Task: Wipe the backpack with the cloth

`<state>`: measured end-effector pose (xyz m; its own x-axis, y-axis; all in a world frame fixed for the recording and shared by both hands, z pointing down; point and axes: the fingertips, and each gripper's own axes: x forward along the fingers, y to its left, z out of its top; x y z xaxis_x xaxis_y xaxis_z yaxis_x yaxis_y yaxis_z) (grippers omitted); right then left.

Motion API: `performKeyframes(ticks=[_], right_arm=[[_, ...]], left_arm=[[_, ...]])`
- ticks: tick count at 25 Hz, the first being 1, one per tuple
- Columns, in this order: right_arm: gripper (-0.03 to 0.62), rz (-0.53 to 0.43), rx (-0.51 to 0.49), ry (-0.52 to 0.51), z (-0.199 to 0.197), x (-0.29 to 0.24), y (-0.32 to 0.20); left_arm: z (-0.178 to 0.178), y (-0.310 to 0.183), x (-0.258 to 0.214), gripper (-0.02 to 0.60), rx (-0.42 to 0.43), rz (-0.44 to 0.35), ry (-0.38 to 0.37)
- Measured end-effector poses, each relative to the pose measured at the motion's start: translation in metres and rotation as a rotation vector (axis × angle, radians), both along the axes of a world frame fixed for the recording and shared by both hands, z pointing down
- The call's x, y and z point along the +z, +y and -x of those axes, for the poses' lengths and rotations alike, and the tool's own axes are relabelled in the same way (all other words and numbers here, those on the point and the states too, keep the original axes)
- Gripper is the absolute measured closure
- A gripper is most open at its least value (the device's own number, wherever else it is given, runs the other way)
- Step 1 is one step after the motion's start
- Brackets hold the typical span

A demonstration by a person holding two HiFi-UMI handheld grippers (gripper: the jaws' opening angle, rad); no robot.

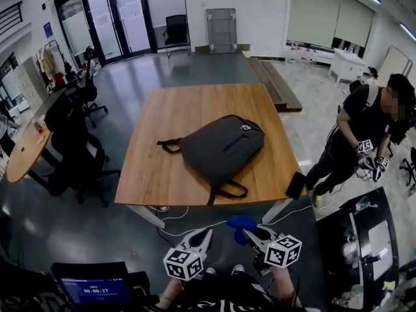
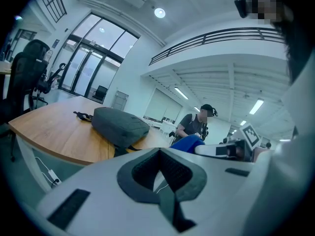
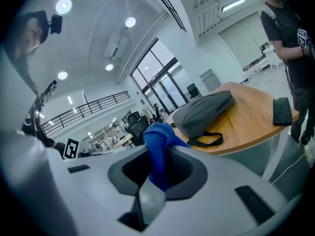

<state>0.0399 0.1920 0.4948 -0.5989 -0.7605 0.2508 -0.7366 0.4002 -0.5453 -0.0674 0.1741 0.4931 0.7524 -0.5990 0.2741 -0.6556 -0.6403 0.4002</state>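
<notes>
Plainly, the wiping has not begun; this reads as the approach, cloth in hand and backpack untouched. The right hand-held gripper is clamped on a blue cloth, which bunches up out of the jaws in a loose wad; the left hand-held gripper has its jaws drawn together with nothing between them. Both are held low and close to the person's body, short of the near edge of the counter, side by side, the cloth rising just beside the left one.

The grey backpack lies flat about the middle of the wooden counter, well apart from both grippers; one strap trails toward the near edge, a carry handle sticks out on the left. A dark phone sits at the near right corner, apart from the bag.

Next, I judge, the right gripper must be carried forward over the counter edge and lowered until the wad of cloth, not the jaw tips, meets the bag's upper panel; then drawn across it in strokes. The bag looks soft and light, so it may slide under the rubbing; the empty left gripper could press down on a corner or strap to hold it. The phone wants a wide berth on the way in.
</notes>
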Motion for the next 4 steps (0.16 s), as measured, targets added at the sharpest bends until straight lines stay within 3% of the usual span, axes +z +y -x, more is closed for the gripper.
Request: performKeyframes(ticks=[4], right_arm=[[0.528,-0.010,-0.001,-0.001,-0.0001,-0.0049,-0.0016]], left_arm=[[0.0010,0.0043,0.0043,0.583,0.000,0.016,-0.005]])
